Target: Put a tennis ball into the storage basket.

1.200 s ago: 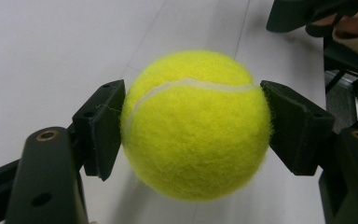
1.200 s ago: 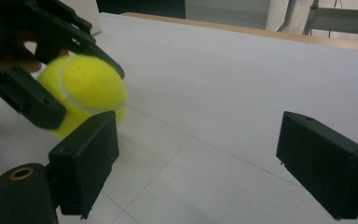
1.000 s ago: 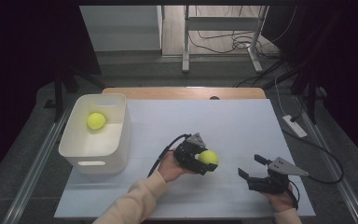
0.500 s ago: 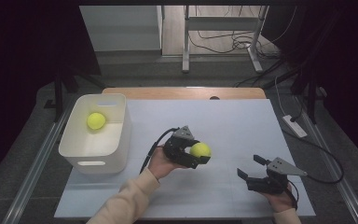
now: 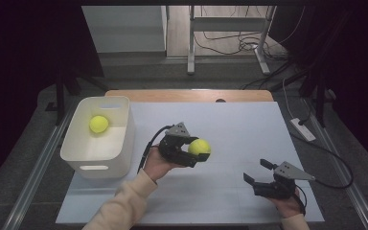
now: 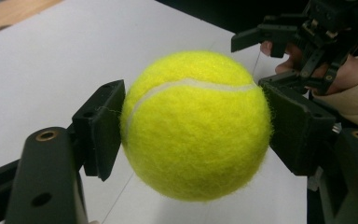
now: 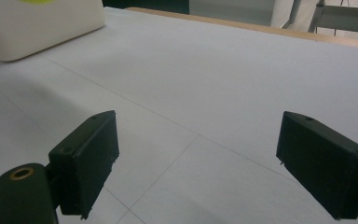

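Left gripper [image 5: 191,152], jaws clamped on a fuzzy yellow tennis ball [image 5: 199,147], carries it above mid-bench, likely toward the white plastic bin [image 5: 99,160] at the left edge; right gripper [image 5: 258,173] idles open-jawed

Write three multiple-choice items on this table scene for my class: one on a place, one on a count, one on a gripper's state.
1. Where is the white bin?
A. at the table's left side
B. at its right side
C. on the floor

2. How many tennis balls are in sight?
A. one
B. two
C. four

3. How stands the right gripper?
A. shut on a ball
B. open, holding nothing
C. shut on the bin's rim

Key: 1 A, the bin stands left on the white table. 2 B, one ball in the bin, one held ball in the left gripper. 3 B, its jaws stand apart over bare table.
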### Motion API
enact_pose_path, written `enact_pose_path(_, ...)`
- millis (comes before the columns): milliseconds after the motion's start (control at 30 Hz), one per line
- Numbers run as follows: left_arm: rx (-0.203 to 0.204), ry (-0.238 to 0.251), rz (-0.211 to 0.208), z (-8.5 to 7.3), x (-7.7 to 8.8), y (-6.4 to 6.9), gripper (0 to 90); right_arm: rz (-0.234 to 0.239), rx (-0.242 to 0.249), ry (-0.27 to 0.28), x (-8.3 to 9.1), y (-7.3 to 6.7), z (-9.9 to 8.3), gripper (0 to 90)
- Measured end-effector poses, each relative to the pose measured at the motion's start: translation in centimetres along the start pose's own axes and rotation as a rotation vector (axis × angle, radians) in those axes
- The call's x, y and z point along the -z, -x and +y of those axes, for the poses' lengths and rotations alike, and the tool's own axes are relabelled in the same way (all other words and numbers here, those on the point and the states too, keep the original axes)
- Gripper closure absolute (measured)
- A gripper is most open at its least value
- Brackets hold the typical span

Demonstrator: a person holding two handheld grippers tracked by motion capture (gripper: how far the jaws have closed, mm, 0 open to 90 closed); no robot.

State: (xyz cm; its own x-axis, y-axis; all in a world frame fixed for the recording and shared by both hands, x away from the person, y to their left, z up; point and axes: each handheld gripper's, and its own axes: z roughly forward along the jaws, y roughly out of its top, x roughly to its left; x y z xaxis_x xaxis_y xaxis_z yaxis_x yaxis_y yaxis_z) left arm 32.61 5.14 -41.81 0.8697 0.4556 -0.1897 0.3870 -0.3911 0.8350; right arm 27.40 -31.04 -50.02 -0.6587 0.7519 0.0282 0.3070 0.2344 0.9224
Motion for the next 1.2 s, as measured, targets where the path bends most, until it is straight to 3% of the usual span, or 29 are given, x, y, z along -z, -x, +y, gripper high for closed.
enact_pose_path(600,0.017,0.075,0.038,1.1,3.3,-0.8,27.0,0.001,-0.003,0.002,0.0,0.0,0.0,12.7)
enact_pose_path(1200,0.023,0.119,0.063,1.2,4.6,-1.2,27.2,0.000,-0.004,0.001,0.0,0.0,0.0,12.7)
